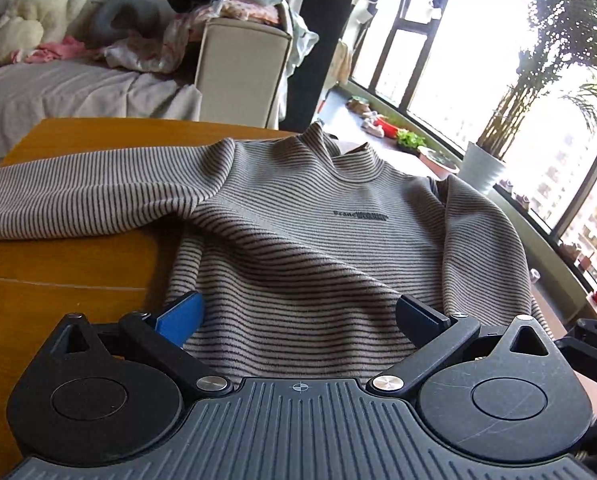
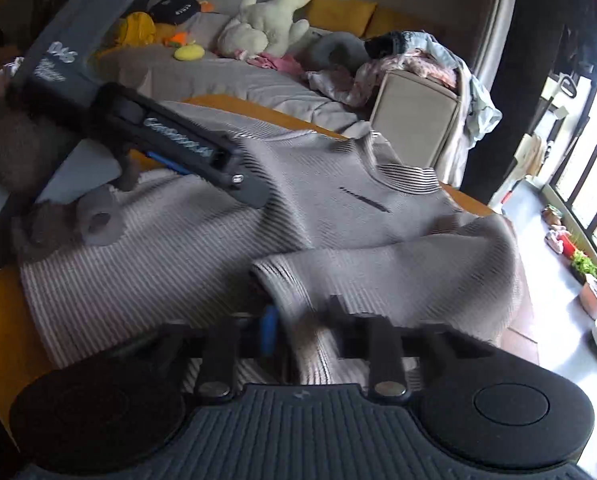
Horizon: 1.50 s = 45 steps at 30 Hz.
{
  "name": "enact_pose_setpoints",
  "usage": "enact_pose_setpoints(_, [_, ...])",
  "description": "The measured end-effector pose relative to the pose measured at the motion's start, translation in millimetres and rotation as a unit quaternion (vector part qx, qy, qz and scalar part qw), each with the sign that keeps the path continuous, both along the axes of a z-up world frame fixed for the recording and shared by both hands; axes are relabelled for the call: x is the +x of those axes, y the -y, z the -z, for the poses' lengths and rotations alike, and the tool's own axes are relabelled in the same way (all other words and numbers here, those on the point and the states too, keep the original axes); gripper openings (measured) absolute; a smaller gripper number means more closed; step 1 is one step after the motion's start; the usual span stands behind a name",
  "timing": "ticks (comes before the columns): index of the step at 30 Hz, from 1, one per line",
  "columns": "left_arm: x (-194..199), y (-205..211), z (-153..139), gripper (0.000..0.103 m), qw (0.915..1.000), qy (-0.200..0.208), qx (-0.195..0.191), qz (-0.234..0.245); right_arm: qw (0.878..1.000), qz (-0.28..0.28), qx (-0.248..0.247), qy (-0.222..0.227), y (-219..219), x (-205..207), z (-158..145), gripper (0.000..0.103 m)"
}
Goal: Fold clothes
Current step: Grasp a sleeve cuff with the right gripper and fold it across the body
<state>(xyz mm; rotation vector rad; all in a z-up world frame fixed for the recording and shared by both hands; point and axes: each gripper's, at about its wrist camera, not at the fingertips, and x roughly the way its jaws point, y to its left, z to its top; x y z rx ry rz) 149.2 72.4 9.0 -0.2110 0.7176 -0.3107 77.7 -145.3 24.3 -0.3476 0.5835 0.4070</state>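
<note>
Sleeve-folding step: striped sweater [image 1: 298, 220] flat on bench [image 1: 58, 280], right gripper [image 2: 302, 320] fingers clamped on its sleeve cuff, left gripper [image 1: 298, 312] fingers apart above hem; next, likely lay sleeve across chest.

A white stuffed bunny [image 2: 264, 26] sits on the sofa [image 2: 258, 80] beside a pile of pink clothes [image 1: 138, 46], a tall green plant [image 1: 538, 80] stands in a white pot [image 1: 483, 166] by the window, and the tabletop [image 1: 50, 280] is orange-brown wood.
</note>
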Motion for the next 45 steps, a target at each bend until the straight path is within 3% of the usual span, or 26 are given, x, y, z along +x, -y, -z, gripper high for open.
enact_pose_setpoints(4, [-5.7, -11.5, -13.7, 0.103, 0.9992, -0.005, -0.031, 0.025, 0.995, 0.091, 0.032, 0.032, 50.2, 18.3, -37.9, 0.009])
enact_pose_setpoints(6, [-8.8, -12.4, -20.7, 0.103, 0.9992, 0.012, -0.026, 0.029, 0.980, 0.172, 0.079, 0.062, 107.0, 25.2, -74.4, 0.008])
enact_pose_setpoints(9, [-9.8, -8.6, -24.2, 0.103, 0.9987, 0.030, -0.022, 0.035, 0.948, 0.262, 0.148, 0.107, 179.1, 30.0, -124.9, 0.008])
enact_pose_setpoints(12, [-11.1, -0.9, -19.0, 0.103, 0.9981, 0.031, -0.029, 0.045, 0.938, 0.267, 0.184, 0.125, 195.9, 33.8, -153.8, 0.008])
enact_pose_setpoints(18, [-25.8, 9.7, -15.4, 0.103, 0.9951, 0.059, 0.025, 0.076, 0.952, 0.176, 0.222, 0.114, 132.8, 77.9, -182.4, 0.008])
enact_pose_setpoints(21, [-28.9, 1.9, -14.5, 0.103, 0.9959, 0.054, 0.024, 0.069, 0.964, 0.124, 0.210, 0.107, 81.5, 106.0, -184.5, 0.009])
enact_pose_setpoints(26, [-21.5, -7.7, 2.7, 0.103, 0.9984, 0.009, 0.006, 0.055, 0.975, 0.068, 0.203, 0.065, 5.7, 149.6, -165.2, 0.009])
enact_pose_setpoints(31, [-28.5, -6.6, 8.7, 0.103, 0.9981, 0.023, 0.017, 0.054, 0.977, 0.052, 0.204, 0.038, -33.9, 168.2, -151.0, 0.014])
enact_pose_setpoints(32, [-27.9, -7.5, 8.3, 0.103, 0.9984, 0.021, 0.013, 0.052, 0.977, 0.049, 0.206, 0.036, -38.6, 170.2, -149.7, 0.016])
enact_pose_setpoints(34, [-26.2, -10.1, 7.6, 0.103, 0.9987, 0.015, 0.002, 0.049, 0.975, 0.041, 0.215, 0.035, -43.6, 171.8, -149.0, 0.032])
enact_pose_setpoints(40, [-25.6, -16.2, 6.5, 0.103, 0.9978, 0.016, -0.007, 0.064, 0.981, 0.030, 0.190, 0.019, -51.6, 171.6, -132.9, 0.035])
enact_pose_setpoints(43, [-18.4, -44.4, -1.3, 0.103, 0.9969, 0.000, -0.071, 0.034, 0.982, 0.042, 0.182, 0.001, -41.6, 167.5, -111.9, 0.040])
enact_pose_setpoints(45, [-12.6, -67.7, -8.3, 0.102, 0.9958, 0.003, -0.088, -0.024, 0.984, 0.051, 0.173, -0.008, -31.8, 158.4, -91.9, 0.043])
